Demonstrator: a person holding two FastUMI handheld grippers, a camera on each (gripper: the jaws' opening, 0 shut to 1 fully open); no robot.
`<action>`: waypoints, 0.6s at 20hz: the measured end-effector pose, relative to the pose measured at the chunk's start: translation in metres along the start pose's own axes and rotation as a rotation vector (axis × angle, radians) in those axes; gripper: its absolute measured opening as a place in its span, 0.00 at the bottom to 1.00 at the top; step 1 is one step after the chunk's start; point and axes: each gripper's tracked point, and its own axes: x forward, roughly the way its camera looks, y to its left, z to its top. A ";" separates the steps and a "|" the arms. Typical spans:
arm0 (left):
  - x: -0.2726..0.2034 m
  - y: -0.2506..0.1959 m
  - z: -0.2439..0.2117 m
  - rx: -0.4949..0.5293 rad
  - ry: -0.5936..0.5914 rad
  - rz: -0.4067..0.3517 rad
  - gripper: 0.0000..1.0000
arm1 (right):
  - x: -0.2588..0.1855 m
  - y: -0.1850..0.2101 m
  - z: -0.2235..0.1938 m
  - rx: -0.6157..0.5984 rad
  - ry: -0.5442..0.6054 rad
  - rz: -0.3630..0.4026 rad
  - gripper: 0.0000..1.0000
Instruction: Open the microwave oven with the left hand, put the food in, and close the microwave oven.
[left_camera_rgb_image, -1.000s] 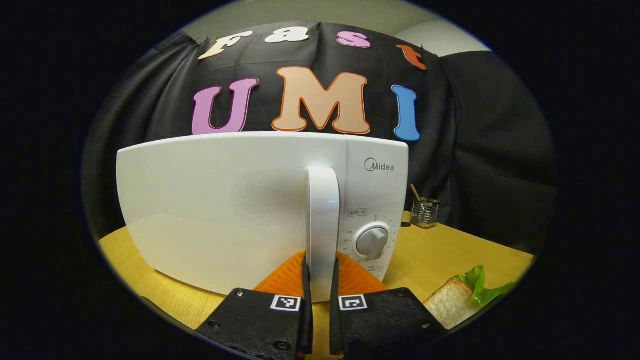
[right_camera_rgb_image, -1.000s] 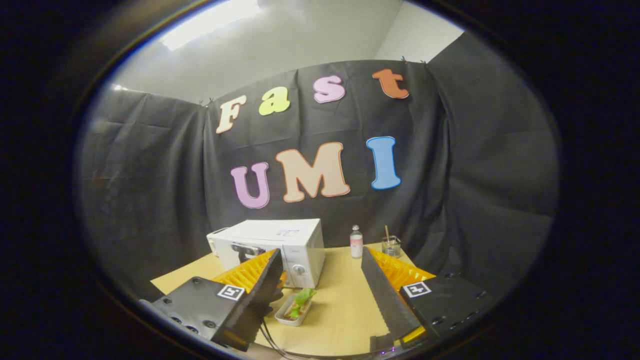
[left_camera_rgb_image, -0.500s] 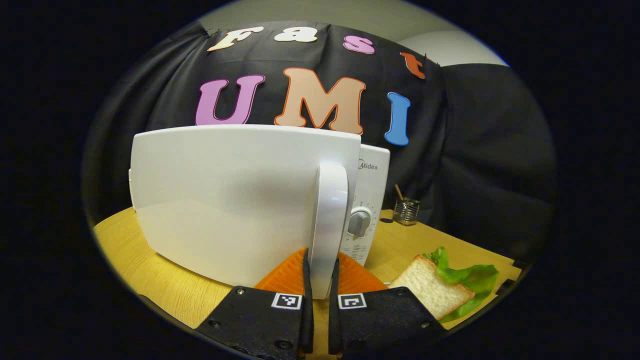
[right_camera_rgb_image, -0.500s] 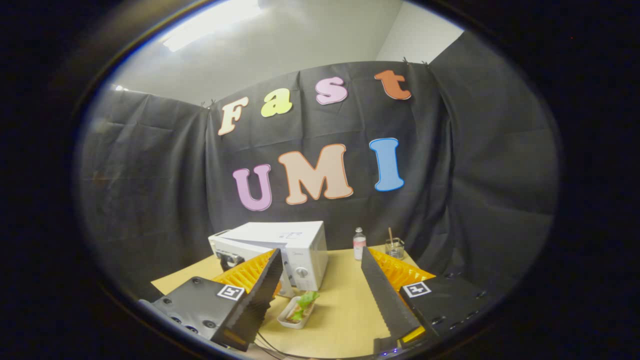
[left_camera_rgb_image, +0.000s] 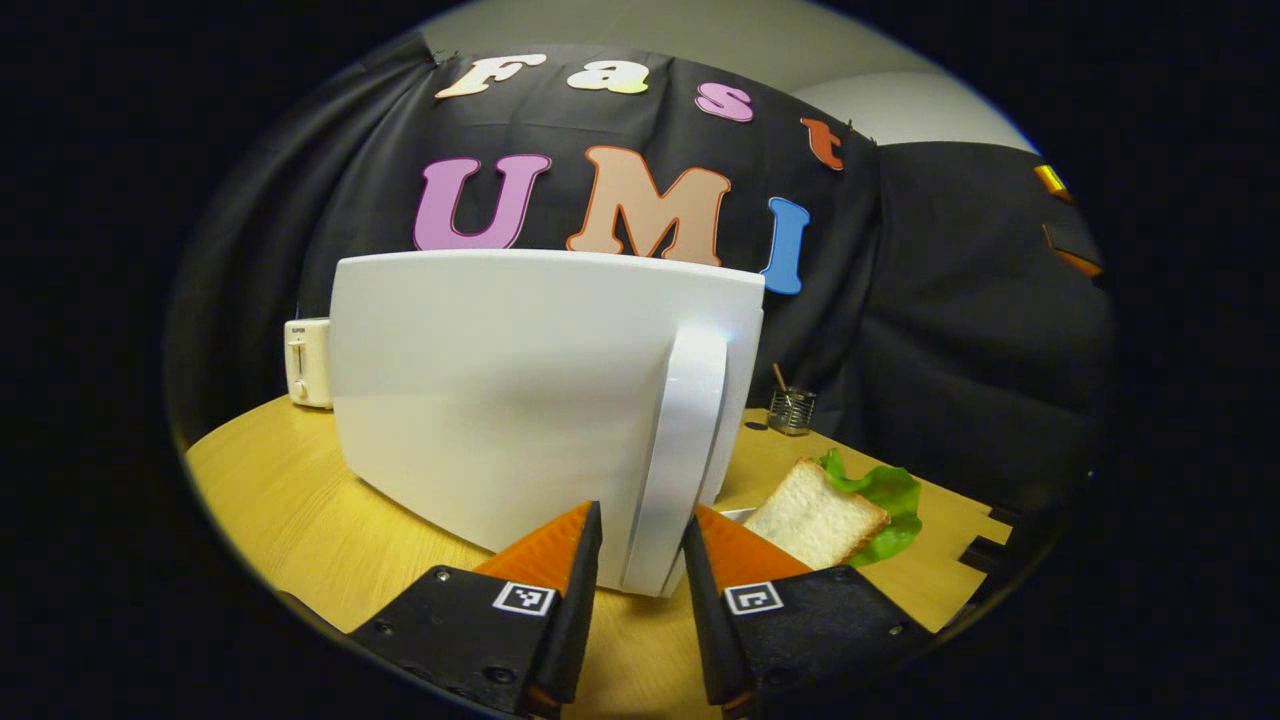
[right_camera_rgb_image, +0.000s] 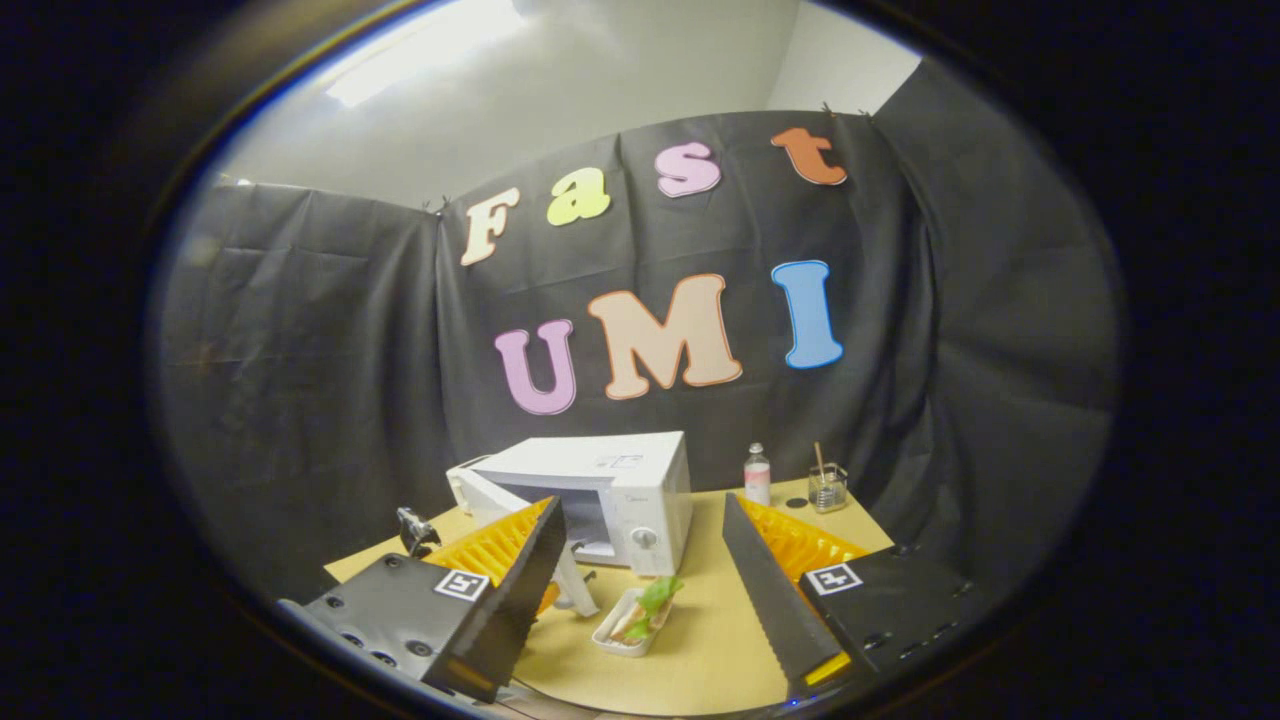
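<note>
The white microwave door (left_camera_rgb_image: 500, 400) stands swung out towards me, and its upright handle (left_camera_rgb_image: 688, 440) sits between the fingers of my left gripper (left_camera_rgb_image: 641, 518), which is open around it. In the right gripper view the microwave (right_camera_rgb_image: 640, 462) shows its dark cavity, with the door (right_camera_rgb_image: 497, 497) hanging out to the left. The food is a sandwich of white bread and green lettuce (left_camera_rgb_image: 825, 512) in a small white dish (right_camera_rgb_image: 612, 640) on the table in front of the oven. My right gripper (right_camera_rgb_image: 640, 505) hangs open, well back from the table and holding nothing.
A wooden table (left_camera_rgb_image: 300, 500) carries everything. A white toaster-like box (left_camera_rgb_image: 306, 361) stands at the far left. A small bottle (right_camera_rgb_image: 757, 472) and a glass cup with a stick in it (right_camera_rgb_image: 826, 488) stand right of the microwave by the black cloth wall.
The microwave door has swung out from shut to wide open, pulled by my left gripper. The left fingers have now spread apart off the handle. The right gripper stayed open.
</note>
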 end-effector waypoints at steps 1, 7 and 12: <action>-0.007 0.005 -0.001 0.003 0.000 0.010 0.53 | 0.000 0.003 -0.002 -0.005 0.003 0.005 0.98; -0.039 0.030 0.000 0.006 -0.033 0.060 0.87 | 0.001 0.042 -0.017 0.034 0.016 0.092 0.98; -0.065 0.052 0.006 0.066 -0.037 0.112 0.99 | 0.009 0.072 -0.034 0.067 0.053 0.167 0.93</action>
